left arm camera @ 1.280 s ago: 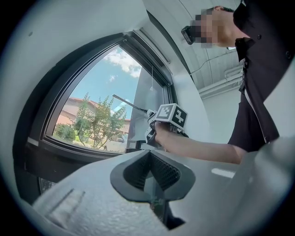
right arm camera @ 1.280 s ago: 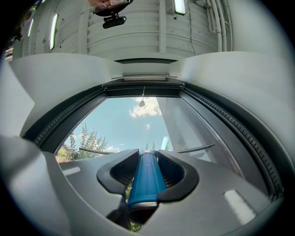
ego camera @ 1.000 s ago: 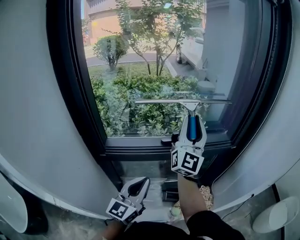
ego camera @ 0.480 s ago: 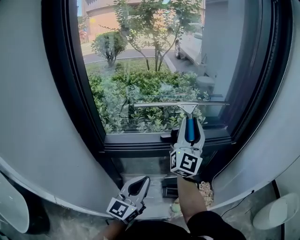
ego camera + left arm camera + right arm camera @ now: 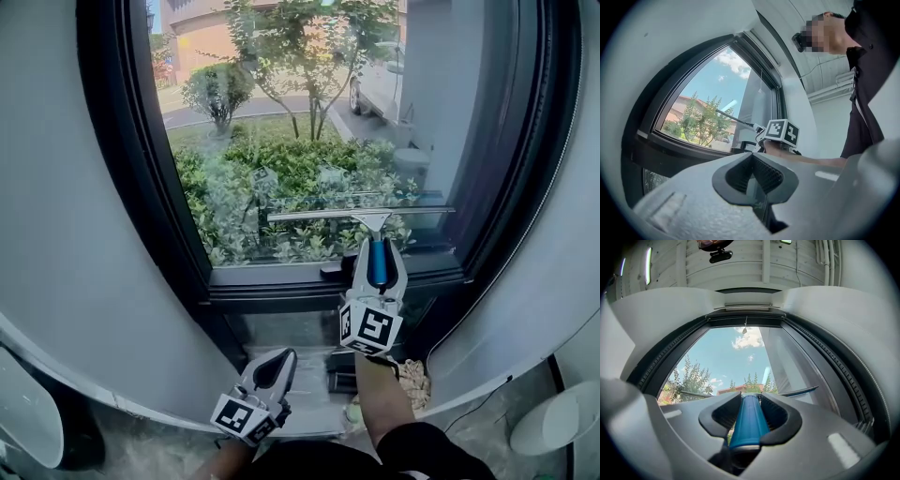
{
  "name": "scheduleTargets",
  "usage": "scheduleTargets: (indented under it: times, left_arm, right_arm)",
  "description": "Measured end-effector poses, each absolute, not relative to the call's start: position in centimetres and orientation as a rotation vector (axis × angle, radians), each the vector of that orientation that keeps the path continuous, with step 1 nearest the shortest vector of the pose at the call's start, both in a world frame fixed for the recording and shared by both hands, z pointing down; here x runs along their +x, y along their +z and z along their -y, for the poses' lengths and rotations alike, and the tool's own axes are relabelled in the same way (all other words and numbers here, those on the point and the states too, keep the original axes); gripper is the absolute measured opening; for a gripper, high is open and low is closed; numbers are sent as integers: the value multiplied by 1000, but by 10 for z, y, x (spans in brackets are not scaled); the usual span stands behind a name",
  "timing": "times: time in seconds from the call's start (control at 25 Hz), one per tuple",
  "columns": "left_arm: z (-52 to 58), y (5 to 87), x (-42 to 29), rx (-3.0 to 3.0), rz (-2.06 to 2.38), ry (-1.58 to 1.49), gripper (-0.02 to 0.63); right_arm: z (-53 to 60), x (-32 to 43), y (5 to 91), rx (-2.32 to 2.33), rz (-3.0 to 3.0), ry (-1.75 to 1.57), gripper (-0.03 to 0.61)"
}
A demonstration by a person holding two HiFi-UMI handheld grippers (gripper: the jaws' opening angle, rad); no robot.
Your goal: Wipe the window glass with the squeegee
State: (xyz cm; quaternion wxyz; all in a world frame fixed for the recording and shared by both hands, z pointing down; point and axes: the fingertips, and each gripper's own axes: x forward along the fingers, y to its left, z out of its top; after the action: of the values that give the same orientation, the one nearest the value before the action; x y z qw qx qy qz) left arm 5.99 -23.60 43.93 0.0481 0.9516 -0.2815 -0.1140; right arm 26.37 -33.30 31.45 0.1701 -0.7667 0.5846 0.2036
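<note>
Squeegee [image 5: 361, 214]: blade level against the lower window glass [image 5: 281, 131], at 12 o'clock from the right gripper [image 5: 377, 251].
Right gripper: jaws clamped on the squeegee's blue handle [image 5: 749, 420].
Left gripper [image 5: 277, 361]: at 7 o'clock from the right gripper, jaws closed together, nothing between them.

- L gripper [image 5: 753, 161]: jaws together, nothing btwn them.
- Window [image 5: 701, 112] at left w/ dark frame; trees, a building, blue sky and clouds outside.
- Squeegee [image 5: 733, 117]: thin bar slanting across the glass, lower end twd R gripper's marker cube [image 5: 782, 132].
- Forearm [image 5: 806, 161] runs right from the cube.
- Person in dark clothing [image 5: 867, 70] at upper right.
</note>
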Motion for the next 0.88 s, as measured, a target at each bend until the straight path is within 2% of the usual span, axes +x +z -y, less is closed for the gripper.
scheduleTargets:
  times: [0.88]
  left_arm:
    - [232,451,65,2877,855,-325,0]
  right_arm:
    - [333,263,348,-2230,-1681,511,133]
